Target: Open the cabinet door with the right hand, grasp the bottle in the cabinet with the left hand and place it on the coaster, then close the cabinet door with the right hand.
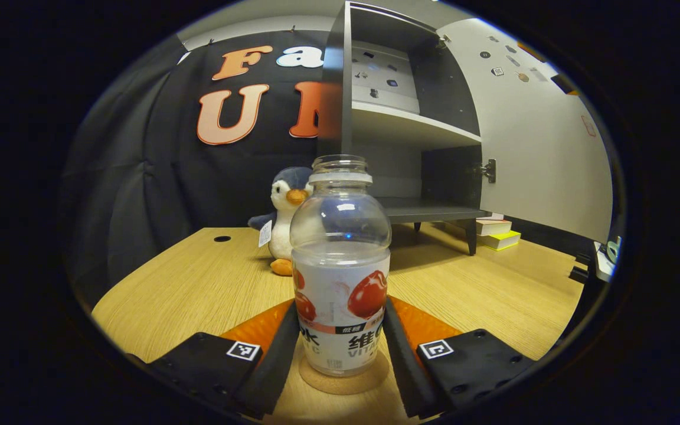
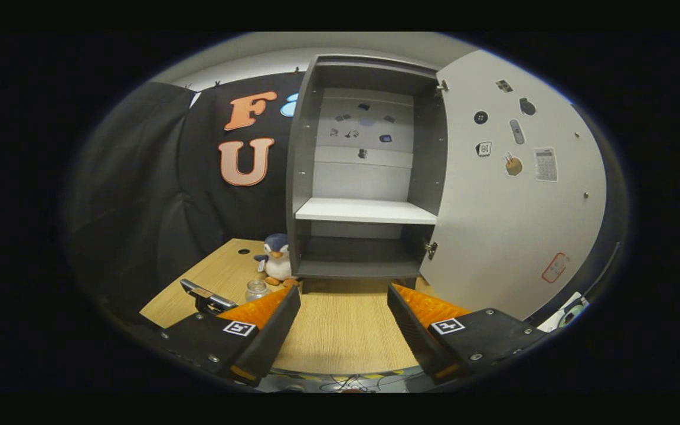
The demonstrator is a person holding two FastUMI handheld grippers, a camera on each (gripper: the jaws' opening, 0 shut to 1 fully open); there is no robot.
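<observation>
A clear bottle (image 1: pixel 340 277) with a white fruit label and no cap stands upright on a round cork coaster (image 1: pixel 346 385) on the wooden table. My left gripper (image 1: pixel 340 307) is shut on the bottle, both fingers pressing on its label. The grey cabinet (image 1: pixel 375 118) stands behind, its white door (image 1: pixel 540 153) swung open to the right and its shelves bare. In the right gripper view my right gripper (image 2: pixel 343 292) hangs open above the table, facing the open cabinet (image 2: pixel 363 260) and its door (image 2: pixel 511 206). The bottle (image 2: pixel 255 289) shows small at the left there.
A plush penguin (image 1: pixel 285 218) sits just behind the bottle, left of the cabinet. Stacked books (image 1: pixel 496 233) lie under the open door. The table (image 1: pixel 198 283) has a cable hole at its far left; its front edge shows in the right gripper view, with cables below.
</observation>
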